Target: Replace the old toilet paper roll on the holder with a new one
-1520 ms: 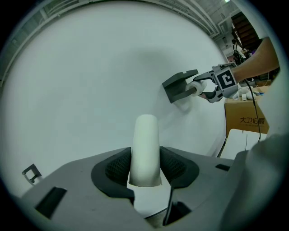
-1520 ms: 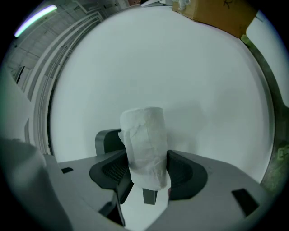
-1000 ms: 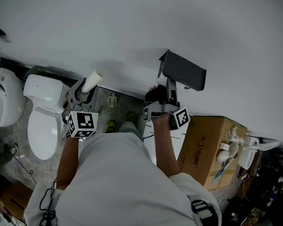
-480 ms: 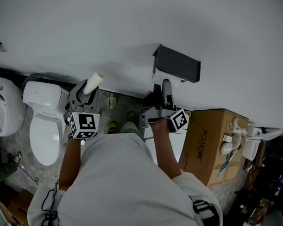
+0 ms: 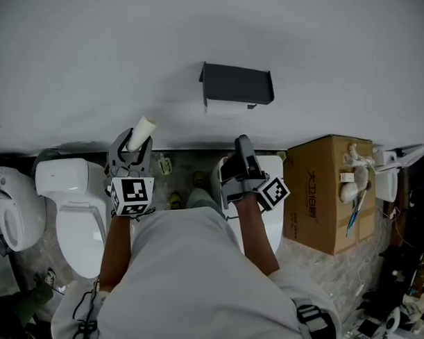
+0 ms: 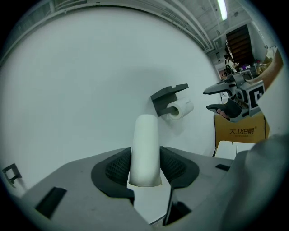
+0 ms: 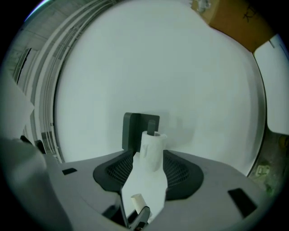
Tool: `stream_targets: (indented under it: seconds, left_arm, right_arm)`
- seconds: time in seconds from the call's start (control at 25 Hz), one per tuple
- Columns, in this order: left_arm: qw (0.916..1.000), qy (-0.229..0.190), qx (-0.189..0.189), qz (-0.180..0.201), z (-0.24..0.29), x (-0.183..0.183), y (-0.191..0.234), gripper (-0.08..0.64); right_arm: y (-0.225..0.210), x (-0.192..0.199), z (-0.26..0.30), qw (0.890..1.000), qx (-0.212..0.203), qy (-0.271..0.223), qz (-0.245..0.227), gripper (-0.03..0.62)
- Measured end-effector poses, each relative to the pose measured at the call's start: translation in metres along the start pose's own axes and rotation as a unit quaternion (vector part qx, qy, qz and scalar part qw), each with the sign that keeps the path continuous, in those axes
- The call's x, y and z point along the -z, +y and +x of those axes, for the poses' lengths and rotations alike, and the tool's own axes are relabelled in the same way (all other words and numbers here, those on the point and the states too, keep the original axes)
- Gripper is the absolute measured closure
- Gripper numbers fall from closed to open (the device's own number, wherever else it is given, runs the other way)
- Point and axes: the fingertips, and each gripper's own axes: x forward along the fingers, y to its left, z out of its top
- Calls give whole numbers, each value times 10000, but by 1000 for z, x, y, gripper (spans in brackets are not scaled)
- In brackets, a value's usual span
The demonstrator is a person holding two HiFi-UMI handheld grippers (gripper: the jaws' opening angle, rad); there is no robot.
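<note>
A black holder (image 5: 235, 84) is fixed to the white wall, with a white paper roll (image 5: 227, 108) hanging under it. My left gripper (image 5: 133, 145) is shut on a white tube (image 5: 141, 127) that sticks up out of the jaws towards the wall. In the left gripper view the tube (image 6: 145, 144) stands between the pads, with the holder (image 6: 168, 95) and roll (image 6: 179, 108) beyond. My right gripper (image 5: 242, 145) is open, below and apart from the holder. Its jaws have just been closing with nothing between them. In its own view the roll (image 7: 152, 146) shows on the holder (image 7: 135, 128), beyond the jaws.
A white toilet (image 5: 74, 205) stands at the left, another (image 5: 12, 207) at the far left. A third white toilet (image 5: 272, 212) is under my right arm. A cardboard box (image 5: 327, 192) sits to the right, with white fittings (image 5: 399, 159) beyond it.
The right gripper has drawn back from the holder, which now stands clear of it. The left gripper has moved a little with the tube still held.
</note>
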Motion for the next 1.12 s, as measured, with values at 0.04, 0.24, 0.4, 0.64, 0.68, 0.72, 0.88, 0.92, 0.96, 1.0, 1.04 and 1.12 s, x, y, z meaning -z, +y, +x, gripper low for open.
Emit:
stream_targets:
  seconds: [0.04,0.24,0.4,0.64,0.68,0.72,0.88,0.92,0.96,1.0,1.04,1.12]
  left_arm:
    - [10000,-63,49,-25,3,-4,-2,351]
    - [9987,-370,238,-274,9,-26,-10,351]
    - [9956,-570,391,-638,12,-39,-12,351]
    - [9886,-842,580,-1101,7,-59,-14,351]
    - [9884,-877,590,-1095,6,-61,-14,351]
    - [9881,-908,593,-1087,5,-63,-14,351]
    - [9869,-972,583,-1145,0,-64,-11,351]
    - [9864,-992,577,-1180,-2,-65,-10,351]
    - [9859,-1016,566,-1203,-3,-66,-8,351]
    - [9857,-1038,550,-1209,-4,-67,-6,351]
    - [9857,-1060,530,-1199,-5,-68,-4,351]
    - [9855,-1109,489,-1187,-9,-67,-2,351]
  right_arm:
    - [4,-6,-4,9998,-1,-49,-166,404]
    - [16,-31,-31,9914,472,-290,-1187,529]
    - [25,-45,-46,9685,849,-323,-2318,600]
    - [31,-43,-57,9146,1332,-4,-3819,600]
    - [32,-41,-57,9035,1392,51,-4053,598]
    - [32,-40,-57,8914,1452,98,-4292,597]
    - [36,-34,-58,8288,1720,266,-5319,595]
    - [37,-32,-58,8198,1744,300,-5447,591]
    - [37,-31,-57,8160,1748,325,-5500,589]
    - [37,-30,-56,8140,1744,343,-5530,589]
    - [37,-30,-55,8117,1738,356,-5565,589]
    - [37,-30,-54,8110,1684,347,-5593,589]
